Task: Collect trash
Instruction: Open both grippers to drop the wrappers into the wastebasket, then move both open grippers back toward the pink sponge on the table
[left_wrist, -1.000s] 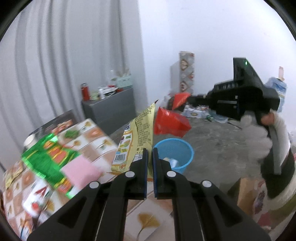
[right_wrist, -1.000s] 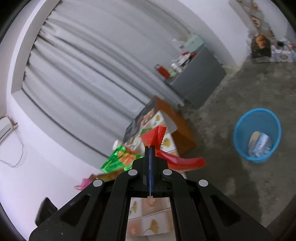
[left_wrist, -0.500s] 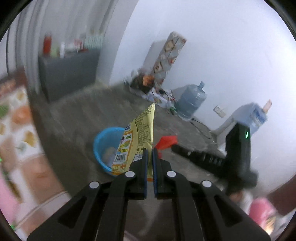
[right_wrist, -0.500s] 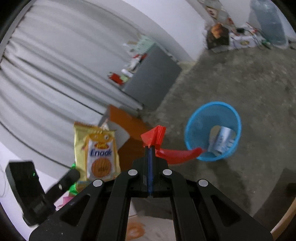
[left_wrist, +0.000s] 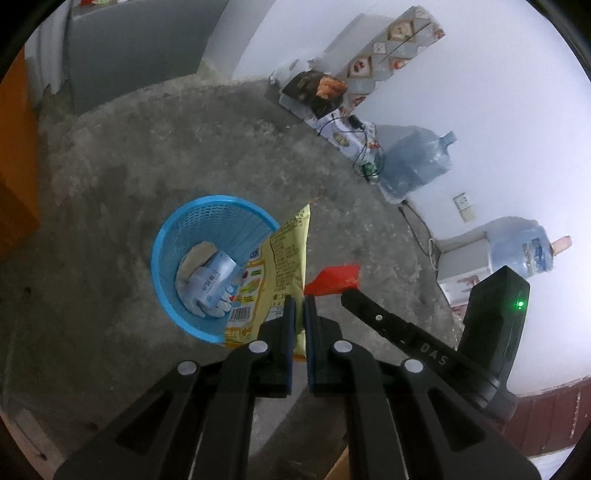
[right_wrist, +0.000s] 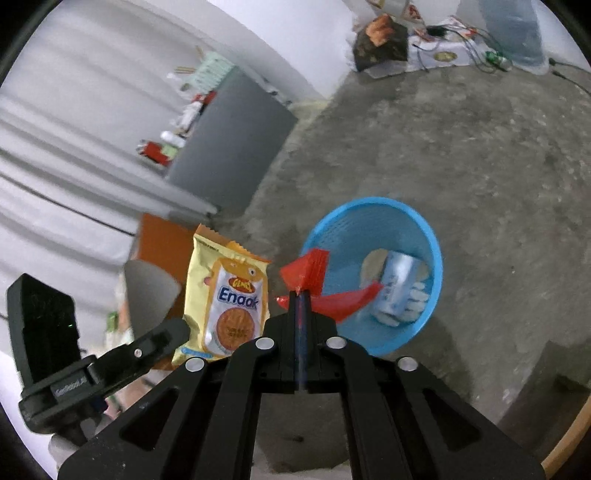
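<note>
Seen from the left wrist, my left gripper (left_wrist: 300, 301) pinches the lower edge of a yellow snack packet (left_wrist: 288, 258), which stands upright over the near rim of a blue mesh basket (left_wrist: 221, 225); its jaws are opening. My right gripper (right_wrist: 301, 295) grips a red wrapper (right_wrist: 306, 271) just above the basket (right_wrist: 369, 221), and its jaws are opening too. Each view shows the other gripper: the right one (left_wrist: 345, 293) with the red wrapper (left_wrist: 336, 278), the left one (right_wrist: 181, 328) with the yellow packet (right_wrist: 229, 295). A silver-white packet (left_wrist: 210, 280) lies inside the basket.
The basket stands on a bare concrete floor. Two large water jugs (left_wrist: 413, 162) and a pile of boxes with cables (left_wrist: 314, 92) line the white wall. A grey cabinet (right_wrist: 229, 147) stands by the curtain, and an orange table side (left_wrist: 14, 166) is at the left.
Both grippers swung away from the table and down toward the floor, carrying the yellow packet and the red wrapper. The blue basket now sits close under both.
</note>
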